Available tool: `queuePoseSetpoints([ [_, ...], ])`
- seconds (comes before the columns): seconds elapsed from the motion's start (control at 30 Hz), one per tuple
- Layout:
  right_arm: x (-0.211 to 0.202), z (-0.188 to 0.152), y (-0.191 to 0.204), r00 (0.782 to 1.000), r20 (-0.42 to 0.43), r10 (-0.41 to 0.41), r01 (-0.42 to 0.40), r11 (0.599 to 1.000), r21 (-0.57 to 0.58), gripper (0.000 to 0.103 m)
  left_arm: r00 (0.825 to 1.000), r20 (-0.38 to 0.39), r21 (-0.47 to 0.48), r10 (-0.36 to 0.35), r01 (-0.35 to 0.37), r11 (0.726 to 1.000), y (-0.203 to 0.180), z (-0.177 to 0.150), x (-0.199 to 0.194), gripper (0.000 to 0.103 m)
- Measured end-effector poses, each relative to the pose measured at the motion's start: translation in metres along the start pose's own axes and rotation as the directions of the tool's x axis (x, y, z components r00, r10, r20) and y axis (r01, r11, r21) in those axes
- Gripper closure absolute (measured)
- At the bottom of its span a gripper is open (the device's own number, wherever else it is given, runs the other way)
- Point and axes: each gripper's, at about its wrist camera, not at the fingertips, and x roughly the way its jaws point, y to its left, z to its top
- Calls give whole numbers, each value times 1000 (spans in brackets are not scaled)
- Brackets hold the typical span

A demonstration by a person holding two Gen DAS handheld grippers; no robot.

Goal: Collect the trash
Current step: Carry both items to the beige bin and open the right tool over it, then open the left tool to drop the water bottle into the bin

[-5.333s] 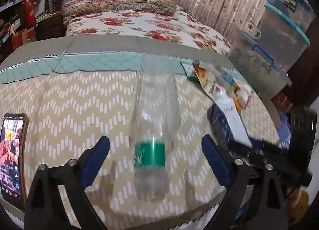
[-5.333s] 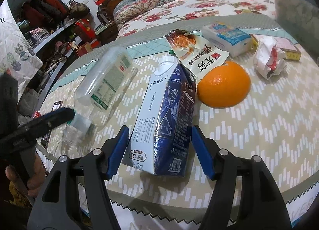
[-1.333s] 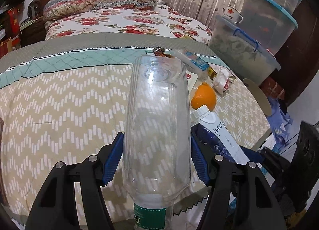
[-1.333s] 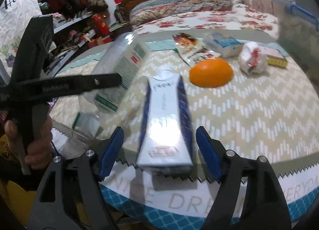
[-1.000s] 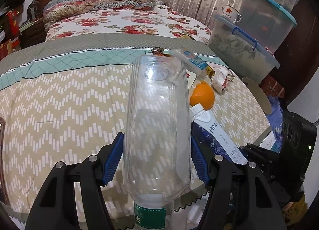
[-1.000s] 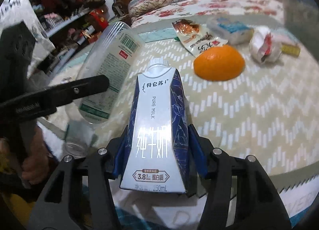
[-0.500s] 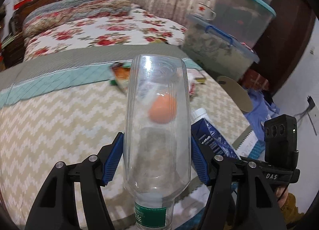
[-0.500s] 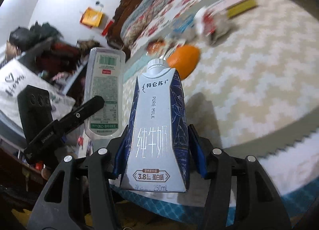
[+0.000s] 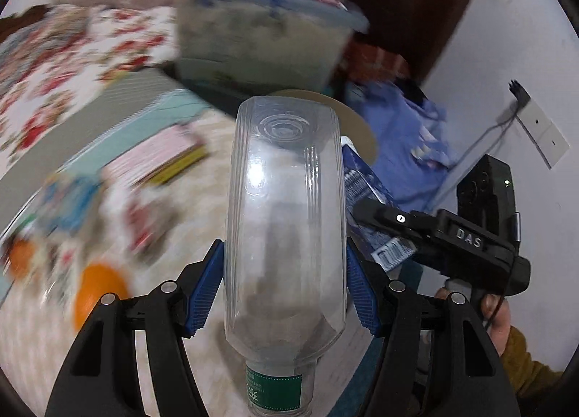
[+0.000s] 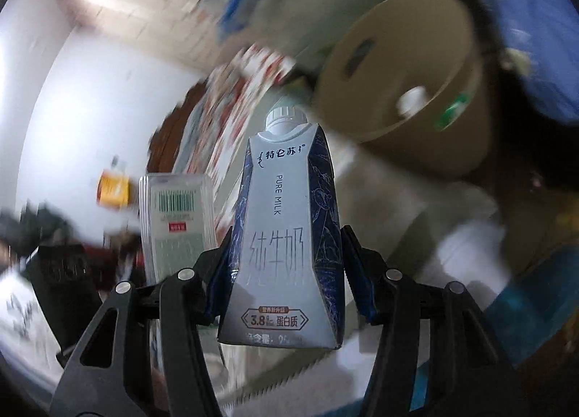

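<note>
Left wrist view: the left gripper (image 9: 284, 286) is closed on a clear, empty plastic bottle with a green label band (image 9: 284, 236), its blue ribbed pads (image 9: 204, 288) pressing the bottle's two flat sides. The bottle points base-forward, with its neck and green band at the bottom edge of the picture. Behind it the scene is smeared by motion: a round table under a cream zigzag-patterned cloth (image 9: 173, 236), a round orange fruit (image 9: 97, 290) on the cloth at lower left, and a pink-and-yellow flat box (image 9: 163, 156) farther back. A clear storage tub with a blue lid (image 9: 260, 33) stands beyond the table. At right, the right gripper (image 9: 383, 232) is held by a hand (image 9: 497, 312) in a mustard sleeve, beside the bottle.

Right wrist view: the right gripper (image 10: 286, 276) grips a white and dark-blue wedge-shaped milk carton with a white screw cap (image 10: 286, 236), pads against both dark-blue sides, cap pointing away from the camera. Just past the cap, up and to the right, a tan round waste bin (image 10: 409, 73) shows its open mouth, with a white scrap and a green one blurred inside. The plastic bottle's label side with its barcode appears left of the carton.
</note>
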Motion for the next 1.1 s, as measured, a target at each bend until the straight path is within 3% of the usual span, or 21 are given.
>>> queuePoseSetpoints([
  [0.23, -2, 48, -30, 984, 151, -99, 80, 989, 128, 46, 990, -123, -1, -69, 70, 998, -10, 74, 87, 42],
  [0.3, 3, 58, -34, 983, 155, -103, 80, 986, 146, 45, 987, -143, -14, -72, 71, 997, -10, 87, 105, 41],
  [0.37, 10, 69, -37, 980, 156, -123, 99, 984, 149, 43, 985, -158, -40, -71, 65, 997, -8, 97, 120, 32],
  [0.43, 17, 74, -35, 982, 153, -112, 90, 985, 148, 33, 985, -157, -62, -74, 65, 996, -7, 105, 127, 28],
  [0.5, 16, 76, -32, 977, 172, -128, 106, 985, 133, 31, 986, -146, -73, -81, 70, 995, -7, 110, 126, 26],
  [0.8, 12, 56, -22, 972, 194, -134, 124, 990, 63, 30, 995, -61, -82, -79, 74, 994, 0, 99, 86, 23],
  [1.1, -12, 15, -10, 956, 232, -180, 195, 980, -39, 30, 998, -55, 5, 8, -7, 1000, -20, 53, 69, 22],
])
